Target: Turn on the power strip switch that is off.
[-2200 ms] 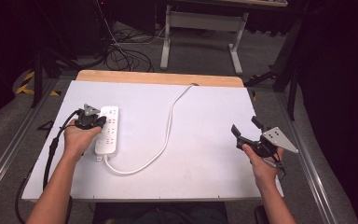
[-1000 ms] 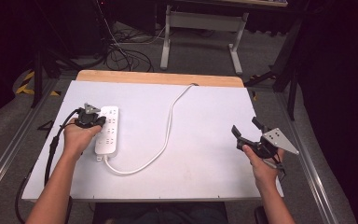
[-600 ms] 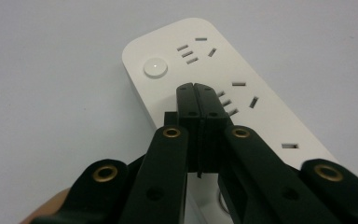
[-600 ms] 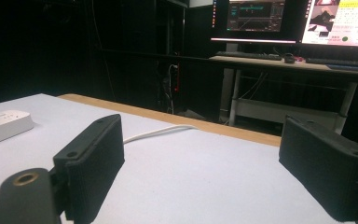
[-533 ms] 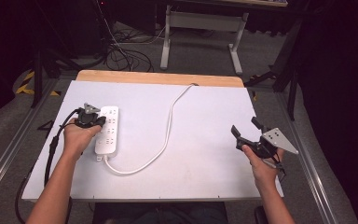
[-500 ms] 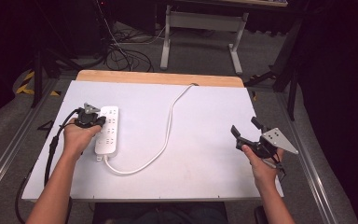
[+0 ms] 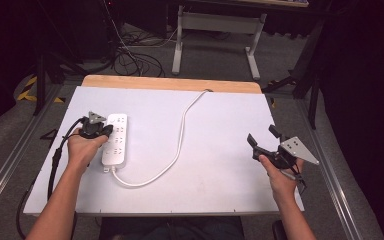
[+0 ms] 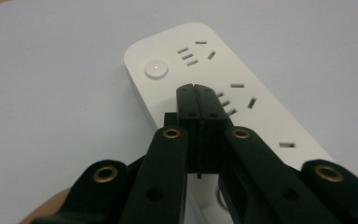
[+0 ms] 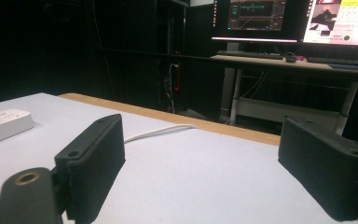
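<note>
A white power strip (image 7: 116, 140) lies on the left half of the white table (image 7: 220, 115), and its white cable (image 7: 180, 135) loops forward, then runs to the far edge. My left gripper (image 7: 106, 131) is shut with nothing between its jaws. In the left gripper view the joined tips (image 8: 197, 93) sit over the power strip (image 8: 242, 107), near its sockets and just short of the round button (image 8: 156, 69). I cannot tell if they touch it. My right gripper (image 7: 262, 137) is held near the table's right edge, open and empty (image 9: 212, 163).
A wooden strip (image 7: 170, 82) borders the table's far edge. Beyond it stands a desk frame (image 7: 215, 30) among floor cables. The right gripper view shows the cable (image 9: 154, 132) crossing the table and a desk with lit monitors (image 9: 279, 18) behind.
</note>
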Demonstrator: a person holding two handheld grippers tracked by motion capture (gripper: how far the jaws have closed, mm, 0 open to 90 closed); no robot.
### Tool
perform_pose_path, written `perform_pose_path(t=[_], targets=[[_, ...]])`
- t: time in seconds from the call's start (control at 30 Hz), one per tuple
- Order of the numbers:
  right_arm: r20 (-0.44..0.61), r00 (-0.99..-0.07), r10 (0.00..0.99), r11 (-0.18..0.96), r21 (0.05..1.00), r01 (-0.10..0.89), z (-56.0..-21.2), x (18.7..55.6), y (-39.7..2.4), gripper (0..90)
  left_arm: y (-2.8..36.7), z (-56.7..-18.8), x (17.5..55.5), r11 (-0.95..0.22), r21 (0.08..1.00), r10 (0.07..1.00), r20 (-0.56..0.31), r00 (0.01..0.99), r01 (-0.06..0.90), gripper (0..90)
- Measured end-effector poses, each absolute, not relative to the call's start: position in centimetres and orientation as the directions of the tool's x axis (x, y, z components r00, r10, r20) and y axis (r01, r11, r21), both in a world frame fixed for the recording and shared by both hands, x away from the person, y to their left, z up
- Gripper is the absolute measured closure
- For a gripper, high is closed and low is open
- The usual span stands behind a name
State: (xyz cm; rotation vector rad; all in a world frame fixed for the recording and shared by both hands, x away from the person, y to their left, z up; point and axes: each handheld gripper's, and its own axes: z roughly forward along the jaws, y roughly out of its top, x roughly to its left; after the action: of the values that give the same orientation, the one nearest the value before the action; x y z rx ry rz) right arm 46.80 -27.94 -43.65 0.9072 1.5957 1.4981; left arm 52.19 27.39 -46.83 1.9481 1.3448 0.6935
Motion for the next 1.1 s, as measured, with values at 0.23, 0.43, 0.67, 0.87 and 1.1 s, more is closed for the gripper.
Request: perform_pose_path(t=[0.23,0.43,0.67,0.87,1.1], targets=[[-0.053,-0.466,0.883,0.062,0.998,0.005,-43.7,46.9,-27.9,15.0,27.5,-46.8,52.2,-0.240,0.779,0.946,0.054,0.319,0.579,90.0],[-0.049,-0.469,0.882,0.060,0.998,0.007,-43.7,47.0,-27.8,15.0,28.5,-46.8,52.1,-0.177,0.811,0.957,0.010,0.289,0.557,89.9],[-0.048,-0.475,0.879,0.060,0.998,0.010,-43.8,47.1,-27.8,14.9,28.9,-45.3,50.9,-0.133,0.887,0.958,0.001,0.286,0.442,89.9],[-0.045,-0.474,0.879,0.053,0.999,0.005,-43.7,47.0,-27.8,14.9,29.0,-43.7,48.1,-0.102,0.936,0.954,-0.004,0.300,0.337,89.0],[-0.038,-0.478,0.878,0.045,0.999,0.004,-43.6,46.9,-27.9,14.9,29.0,-43.0,46.1,-0.081,0.960,0.960,0.002,0.281,0.267,88.6]])
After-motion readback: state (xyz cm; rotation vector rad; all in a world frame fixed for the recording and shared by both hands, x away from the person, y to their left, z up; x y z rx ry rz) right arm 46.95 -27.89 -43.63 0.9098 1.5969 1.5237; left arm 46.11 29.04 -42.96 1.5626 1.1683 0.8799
